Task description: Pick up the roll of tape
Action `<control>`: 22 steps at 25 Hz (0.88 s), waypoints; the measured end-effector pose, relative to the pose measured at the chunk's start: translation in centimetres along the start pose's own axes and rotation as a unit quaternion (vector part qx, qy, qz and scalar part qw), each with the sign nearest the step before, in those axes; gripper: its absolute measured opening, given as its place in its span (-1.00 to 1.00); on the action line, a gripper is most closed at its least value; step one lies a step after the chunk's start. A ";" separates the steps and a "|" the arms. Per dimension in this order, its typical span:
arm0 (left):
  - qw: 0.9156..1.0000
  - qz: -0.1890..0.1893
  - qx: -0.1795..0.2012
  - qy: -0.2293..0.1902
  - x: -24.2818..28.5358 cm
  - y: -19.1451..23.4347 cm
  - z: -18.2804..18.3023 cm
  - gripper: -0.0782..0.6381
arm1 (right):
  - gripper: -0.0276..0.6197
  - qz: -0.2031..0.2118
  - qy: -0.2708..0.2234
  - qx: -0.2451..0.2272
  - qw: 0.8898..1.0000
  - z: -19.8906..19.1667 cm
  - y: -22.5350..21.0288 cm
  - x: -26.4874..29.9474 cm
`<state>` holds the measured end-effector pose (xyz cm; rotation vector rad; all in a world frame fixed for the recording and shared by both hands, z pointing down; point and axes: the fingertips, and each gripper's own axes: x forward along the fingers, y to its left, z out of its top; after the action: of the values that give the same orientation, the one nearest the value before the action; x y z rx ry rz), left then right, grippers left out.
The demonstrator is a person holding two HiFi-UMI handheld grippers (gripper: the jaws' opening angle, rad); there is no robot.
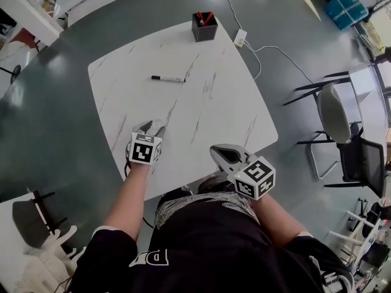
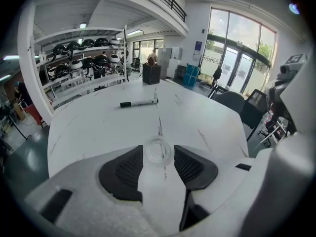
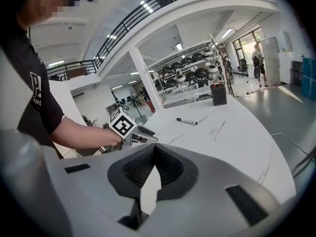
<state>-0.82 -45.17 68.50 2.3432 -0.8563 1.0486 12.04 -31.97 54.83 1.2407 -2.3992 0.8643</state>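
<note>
Between jaws of left gripper (image 2: 158,157), clear roll of tape (image 2: 159,150), pinched

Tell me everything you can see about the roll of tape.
The roll of tape is a small clear ring, glossy see-through plastic by its look. The white marbled table and one of its grey veins show through the open middle. It seems to lie flat on the table, hole upward. The left gripper has one jaw against each side of it. Nothing else touches it.

The left hand-held gripper (image 1: 151,126) hides the roll of tape (image 2: 159,151) from the head view.
</note>
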 end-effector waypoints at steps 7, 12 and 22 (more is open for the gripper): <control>0.998 -0.017 -0.011 -0.060 -6.6 -1.0 1.1 -0.20 | -0.91 -0.003 -0.019 -0.022 1.000 0.9 3.1 0.3; 0.994 -0.040 -0.009 -0.097 -11.3 -2.6 0.9 -0.20 | -0.91 -0.011 -0.032 -0.034 0.999 1.0 5.5 0.1; 0.986 -0.069 0.004 -0.154 -19.1 -4.2 1.4 -0.20 | -0.91 -0.034 -0.070 -0.046 0.996 1.6 8.6 -0.8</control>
<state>-7.26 -36.17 52.36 2.5701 -0.7810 0.6449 5.46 -28.66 49.95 1.3806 -2.4585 0.6602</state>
